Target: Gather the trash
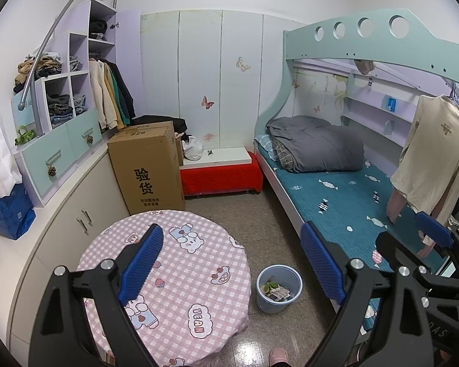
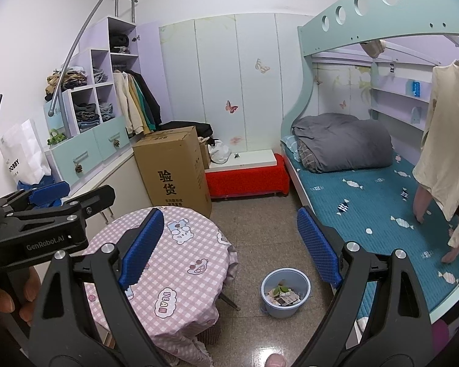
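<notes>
- Right now your left tongs [image 1: 232, 263] stand wide, nothing between the blue pads; they hang above the near edge of the round table [image 1: 180, 275] with its pink checked cloth.
- Your right tongs [image 2: 229, 247] are just as wide and empty, hovering over the gap between the table and the bed [image 2: 367, 202].
- Below and between both pairs of tongs, the pale blue bin [image 1: 279, 287] stands upright on the floor [image 1: 260, 220], just beside the table's right edge and near the bed frame. It holds scraps of paper and some green leaves.
- From the right wrist view, your left tongs show at the left edge, with your fingers [image 2: 3, 299] wrapped round the handle.
- Beyond the table, past the left pad, a tall cardboard box [image 1: 147, 165] stands on the floor against the low cabinets [image 1: 73, 214].
- Farther ahead of the tongs, a red-covered bench [image 1: 220, 177] sits against the wall.
- A grey quilt [image 1: 315, 143] lies rolled at the bed's far end, and a cream shirt [image 1: 437, 159] hangs to the right of your tongs.
</notes>
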The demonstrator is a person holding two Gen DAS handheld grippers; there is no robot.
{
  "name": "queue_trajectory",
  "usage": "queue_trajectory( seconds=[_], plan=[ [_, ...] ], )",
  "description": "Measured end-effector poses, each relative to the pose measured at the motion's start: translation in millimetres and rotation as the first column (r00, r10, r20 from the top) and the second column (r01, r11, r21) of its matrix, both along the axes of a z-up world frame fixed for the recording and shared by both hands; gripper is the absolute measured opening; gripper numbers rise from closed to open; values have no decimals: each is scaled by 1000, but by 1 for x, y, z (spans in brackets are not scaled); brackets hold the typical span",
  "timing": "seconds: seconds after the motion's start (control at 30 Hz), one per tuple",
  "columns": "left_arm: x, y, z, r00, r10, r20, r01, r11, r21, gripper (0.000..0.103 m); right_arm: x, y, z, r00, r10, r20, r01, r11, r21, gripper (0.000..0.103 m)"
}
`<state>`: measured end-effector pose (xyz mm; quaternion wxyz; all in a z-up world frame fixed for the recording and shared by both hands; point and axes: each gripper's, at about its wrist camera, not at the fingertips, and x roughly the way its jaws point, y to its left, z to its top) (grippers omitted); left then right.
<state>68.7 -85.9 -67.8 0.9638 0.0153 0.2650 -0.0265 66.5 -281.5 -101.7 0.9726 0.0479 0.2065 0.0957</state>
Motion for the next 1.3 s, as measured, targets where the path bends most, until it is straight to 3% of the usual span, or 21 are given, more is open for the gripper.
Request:
queue_trajectory(
  seconds=[1.3],
  plan=[
    [20, 0, -9, 1000, -22, -8, 22, 1000, -14, 89, 16, -3, -6, 1000, -5, -18, 4, 1000, -12, 87]
  ],
)
